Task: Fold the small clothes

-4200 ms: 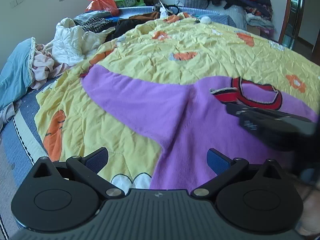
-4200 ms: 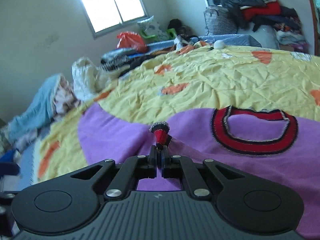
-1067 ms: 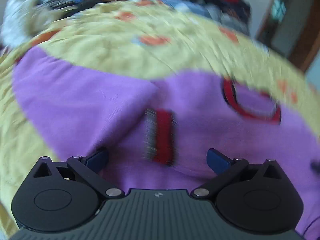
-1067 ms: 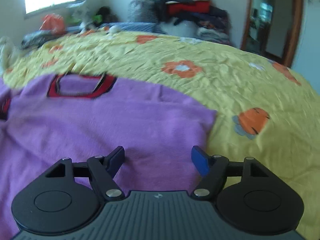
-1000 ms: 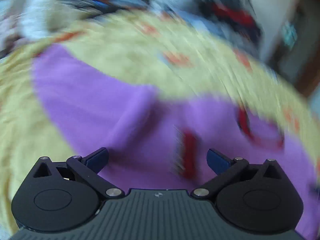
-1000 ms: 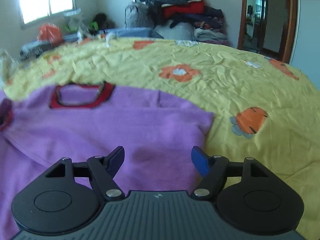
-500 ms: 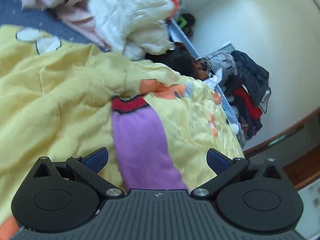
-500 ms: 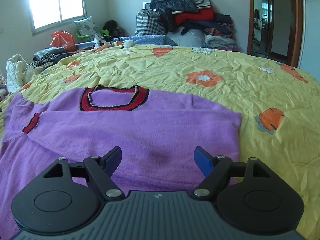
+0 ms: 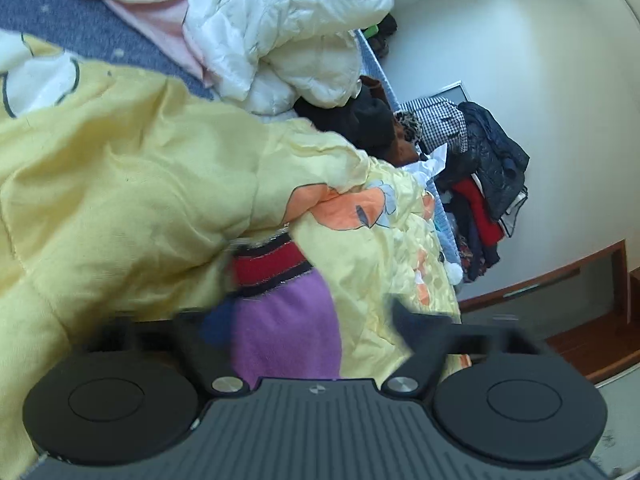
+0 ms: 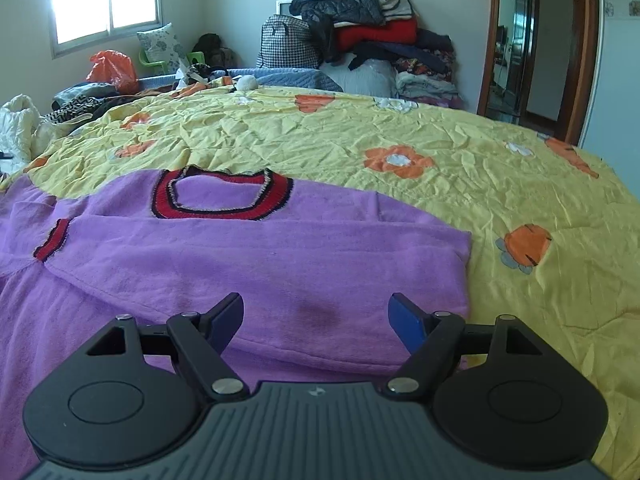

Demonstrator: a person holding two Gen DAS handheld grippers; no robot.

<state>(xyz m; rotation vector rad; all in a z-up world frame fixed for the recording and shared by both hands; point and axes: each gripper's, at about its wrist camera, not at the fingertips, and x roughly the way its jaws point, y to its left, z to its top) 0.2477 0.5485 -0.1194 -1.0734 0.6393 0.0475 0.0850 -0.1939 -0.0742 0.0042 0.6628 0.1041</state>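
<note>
A purple sweater (image 10: pixel 240 252) with a red and black collar (image 10: pixel 220 196) lies flat on the yellow flowered quilt (image 10: pixel 400 128). One sleeve is folded across the body, its red cuff (image 10: pixel 52 240) at the left. My right gripper (image 10: pixel 316 318) hovers open over the folded sleeve, nothing between its fingers. In the left wrist view the other purple sleeve (image 9: pixel 288 332) runs between the blurred fingers of my left gripper (image 9: pixel 310 322), red cuff (image 9: pixel 268 266) just ahead under a quilt fold. Its jaws are closing and the right pad still stands clear of the sleeve.
A white puffy jacket (image 9: pixel 280 32) and pink cloth lie past the quilt's bunched edge. At the bed's far side stand a stack of folded clothes (image 10: pixel 372 20), a checked bag (image 10: pixel 288 44) and an orange bag (image 10: pixel 110 66). A doorway (image 10: pixel 520 40) opens at the right.
My left gripper swung from the sweater's body out to the left sleeve's cuff end, rolling as it went, and its jaws have narrowed around the sleeve. My right gripper shifted slightly and stays open.
</note>
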